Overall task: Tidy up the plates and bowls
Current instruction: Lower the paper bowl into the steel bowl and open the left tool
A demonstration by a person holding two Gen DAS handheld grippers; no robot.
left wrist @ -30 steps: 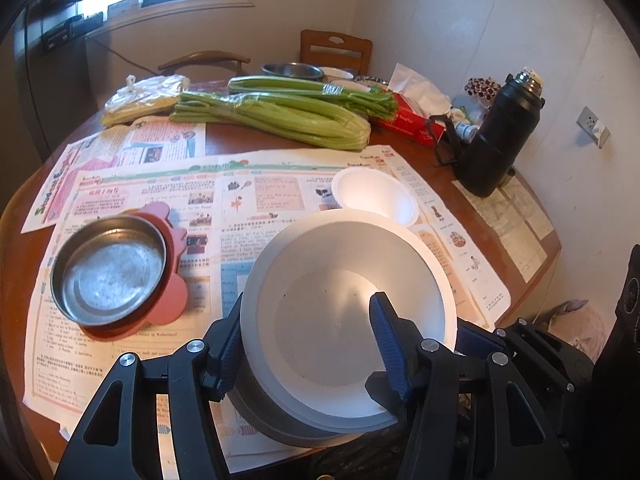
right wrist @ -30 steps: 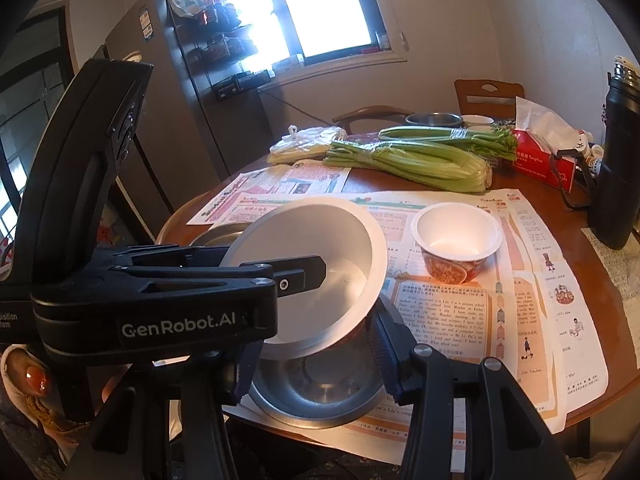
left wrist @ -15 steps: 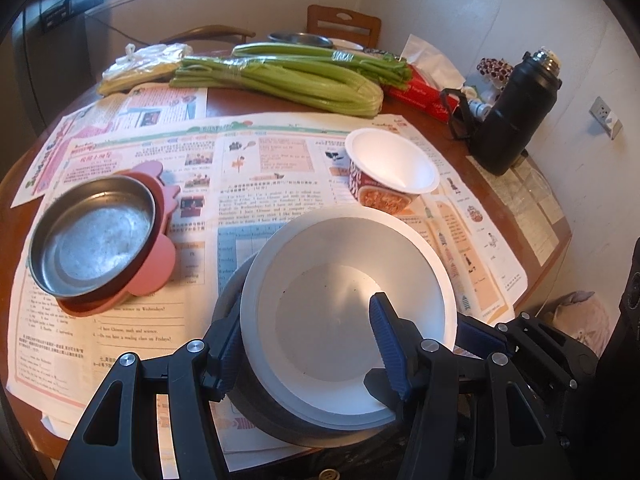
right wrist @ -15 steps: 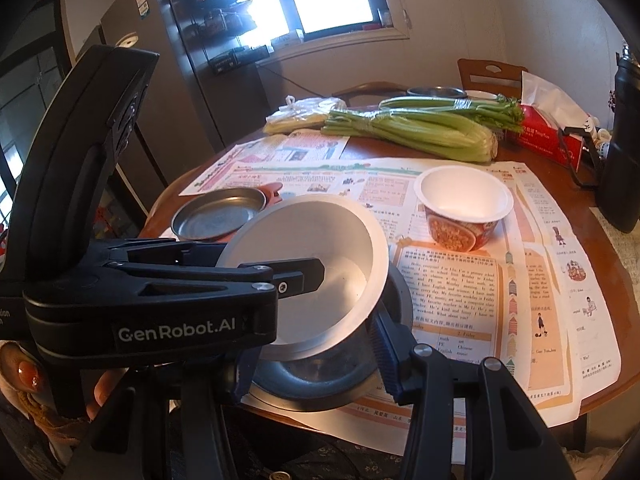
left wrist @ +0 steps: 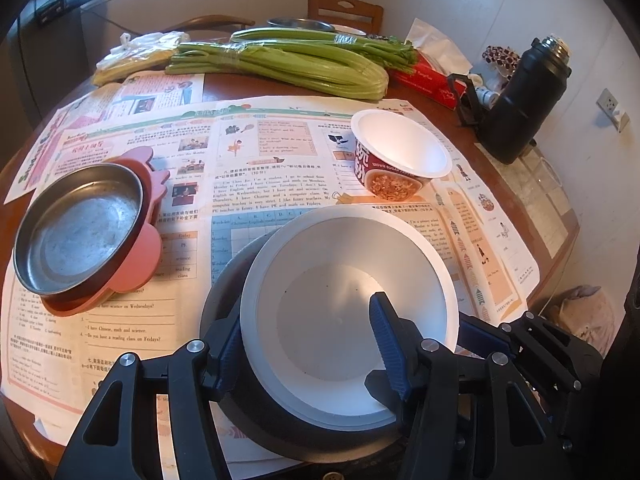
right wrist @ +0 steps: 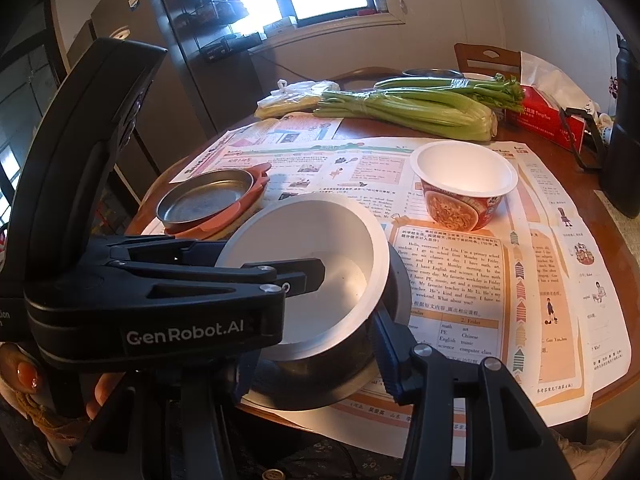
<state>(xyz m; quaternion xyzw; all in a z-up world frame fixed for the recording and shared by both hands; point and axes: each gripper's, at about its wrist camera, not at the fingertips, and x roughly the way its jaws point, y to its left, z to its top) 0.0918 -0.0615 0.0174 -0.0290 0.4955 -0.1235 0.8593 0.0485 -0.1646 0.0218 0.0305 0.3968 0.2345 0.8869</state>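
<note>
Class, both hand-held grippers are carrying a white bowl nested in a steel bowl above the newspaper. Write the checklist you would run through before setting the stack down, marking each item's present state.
1. Left hand-held gripper clamps the white bowl wall: ok.
2. Right hand-held gripper grips the steel bowl wall: ok.
3. White bowl sits level in the steel bowl: not ok, tilted.
4. Noodle cup clear of the stack: ok.
5. Steel plate on its pink tray clear of the stack: ok.
6. Steel bowl's base touching the newspaper: cannot tell.

"GenRobot.AI" stands on the left tool's (right wrist: 316, 276) black body.
</note>
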